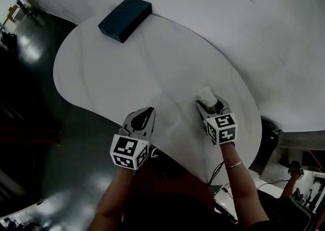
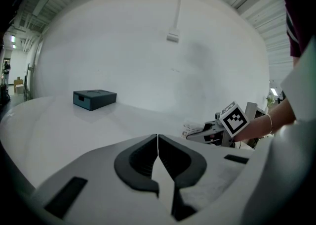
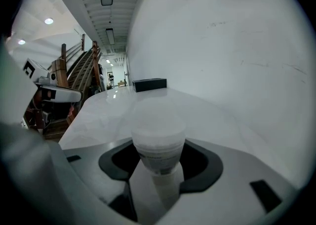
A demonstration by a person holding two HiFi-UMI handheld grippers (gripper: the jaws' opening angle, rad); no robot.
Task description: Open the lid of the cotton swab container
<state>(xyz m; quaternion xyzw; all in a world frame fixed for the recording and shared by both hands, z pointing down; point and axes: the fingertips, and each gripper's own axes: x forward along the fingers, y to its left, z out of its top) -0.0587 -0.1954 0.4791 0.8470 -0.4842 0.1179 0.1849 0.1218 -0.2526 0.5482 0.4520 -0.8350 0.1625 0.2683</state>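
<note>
The white worktop (image 1: 127,72) is the biggest thing here, a rounded, glossy slab that spreads out ahead of both grippers, with a plain white wall (image 1: 244,17) curving behind it. Far ahead of the left gripper (image 1: 149,110), near the worktop's back edge and well apart from everything else, lies a dark blue box (image 1: 125,19); from the right gripper view it sits straight ahead in the distance (image 3: 149,84).

The left gripper rests low over the near edge of the worktop, its marker cube toward the person. Its own view shows the two dark pads (image 2: 173,157) pressed together along a thin seam, with nothing between them.

The right gripper (image 1: 208,104) is off to the left gripper's right, a little farther out over the worktop, and well apart from it. Its pads (image 3: 200,162) are clamped on either side of the cotton swab container (image 3: 159,145), a small translucent white tub that stands upright between them, its base at or just above the glossy surface, where a pale reflection shows. The lid (image 3: 158,120) is still on, capping the tub above the pads. A thin bracelet (image 1: 233,164) circles the right wrist behind that gripper.
</note>
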